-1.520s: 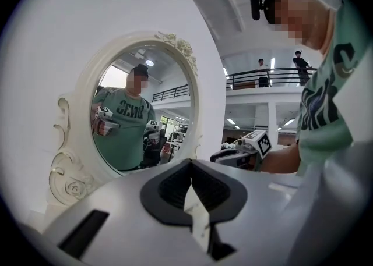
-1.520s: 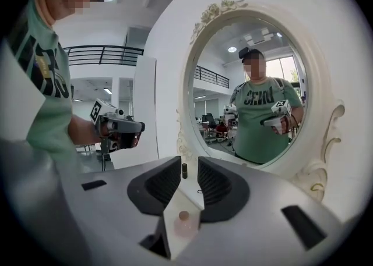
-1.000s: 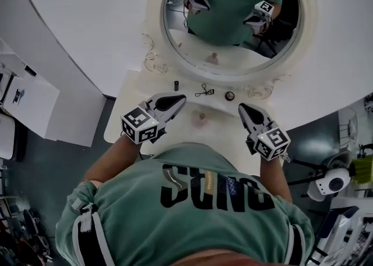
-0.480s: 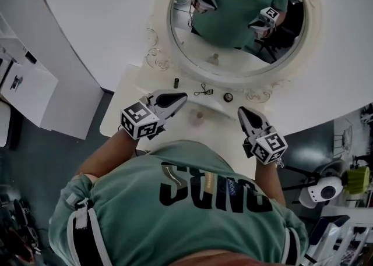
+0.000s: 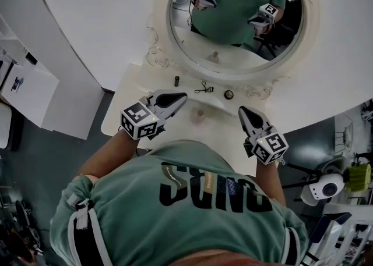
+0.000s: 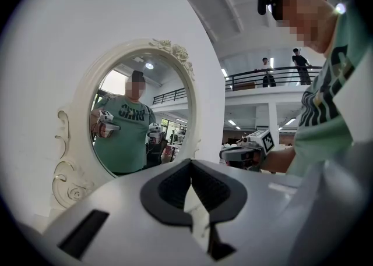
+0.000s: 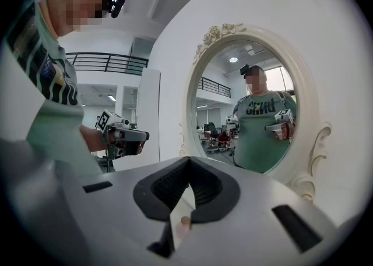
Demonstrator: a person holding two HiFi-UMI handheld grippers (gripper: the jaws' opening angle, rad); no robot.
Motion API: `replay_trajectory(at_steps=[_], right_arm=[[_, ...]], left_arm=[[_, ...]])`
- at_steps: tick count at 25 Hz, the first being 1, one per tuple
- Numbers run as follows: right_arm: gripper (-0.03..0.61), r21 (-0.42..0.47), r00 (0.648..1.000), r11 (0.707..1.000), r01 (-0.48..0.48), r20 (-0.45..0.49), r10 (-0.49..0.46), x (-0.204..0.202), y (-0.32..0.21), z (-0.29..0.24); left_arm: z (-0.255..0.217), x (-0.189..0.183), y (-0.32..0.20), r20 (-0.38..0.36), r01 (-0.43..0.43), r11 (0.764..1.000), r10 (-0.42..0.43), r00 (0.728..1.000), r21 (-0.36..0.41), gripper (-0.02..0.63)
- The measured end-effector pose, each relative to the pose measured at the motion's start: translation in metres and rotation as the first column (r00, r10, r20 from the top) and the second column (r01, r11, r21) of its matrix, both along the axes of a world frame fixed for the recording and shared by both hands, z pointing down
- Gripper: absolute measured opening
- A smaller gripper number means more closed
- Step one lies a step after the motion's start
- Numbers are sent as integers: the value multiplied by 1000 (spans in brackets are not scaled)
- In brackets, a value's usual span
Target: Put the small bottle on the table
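A person is holding the left gripper (image 5: 181, 97) and right gripper (image 5: 242, 109) level over the white table's (image 5: 129, 100) front edge, both with jaws pressed together, gripping nothing. The small bottle (image 5: 199, 116) is sitting on the table between them. Farther back, a dark tube (image 5: 176, 81), eyelash curler (image 5: 203, 89) and round compact (image 5: 229, 94) are lying along the far edge beneath the oval mirror (image 5: 230, 55).

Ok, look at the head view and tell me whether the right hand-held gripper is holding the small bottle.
No, the small bottle stands on the table, apart from the right hand-held gripper.
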State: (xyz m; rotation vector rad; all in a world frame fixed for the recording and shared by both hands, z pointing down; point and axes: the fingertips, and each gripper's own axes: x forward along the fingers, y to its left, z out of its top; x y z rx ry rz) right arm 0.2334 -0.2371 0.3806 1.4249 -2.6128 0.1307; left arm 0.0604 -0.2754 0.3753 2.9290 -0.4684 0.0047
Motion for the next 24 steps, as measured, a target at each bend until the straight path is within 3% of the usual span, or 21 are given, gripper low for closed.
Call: replay_trajectory(at_steps=[24], right_arm=[[-6, -11, 1000, 1000, 24, -7, -24, -9, 21, 5]], left_arm=[[3, -8, 24, -3, 14, 1000, -14, 1000, -11, 9]])
